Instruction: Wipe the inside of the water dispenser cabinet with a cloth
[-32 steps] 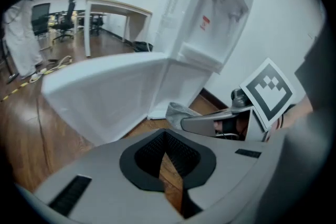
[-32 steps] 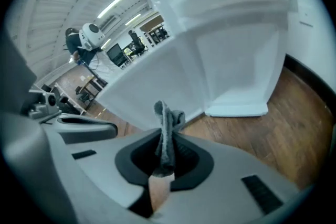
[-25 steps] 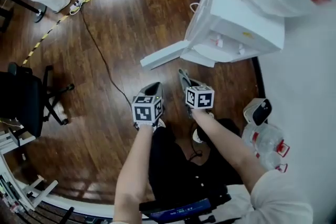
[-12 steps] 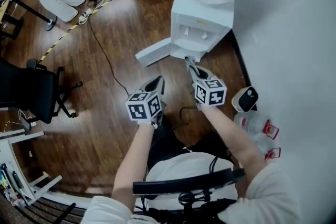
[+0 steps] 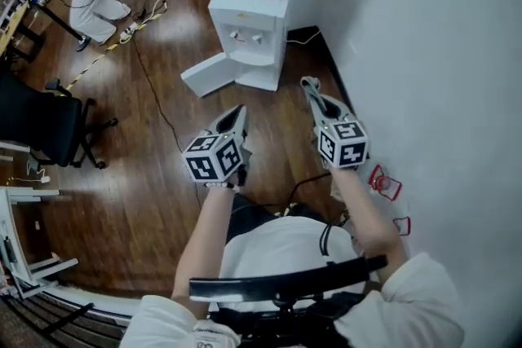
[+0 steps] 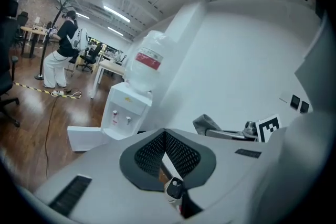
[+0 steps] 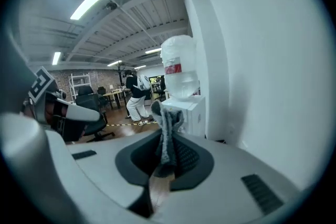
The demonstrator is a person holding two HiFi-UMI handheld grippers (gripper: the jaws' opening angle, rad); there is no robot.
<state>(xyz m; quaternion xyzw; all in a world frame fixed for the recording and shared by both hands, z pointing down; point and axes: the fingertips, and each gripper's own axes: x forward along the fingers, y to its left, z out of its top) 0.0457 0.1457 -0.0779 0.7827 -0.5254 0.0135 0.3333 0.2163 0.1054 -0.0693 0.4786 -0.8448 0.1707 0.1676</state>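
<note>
While both hand-held grippers hang above the wood floor [image 5: 147, 200], one water dispenser [image 5: 247, 28] stands against the wall, well apart from them, its single cabinet door [image 5: 208, 74] open. The right hand-held gripper [image 5: 311, 85] pinches one grey cloth [image 7: 167, 128]. The left hand-held gripper [image 5: 235, 116] is pressed together, empty.

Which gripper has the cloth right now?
The right gripper: its jaws pinch the grey cloth. The left gripper has its jaws together on nothing.
</note>
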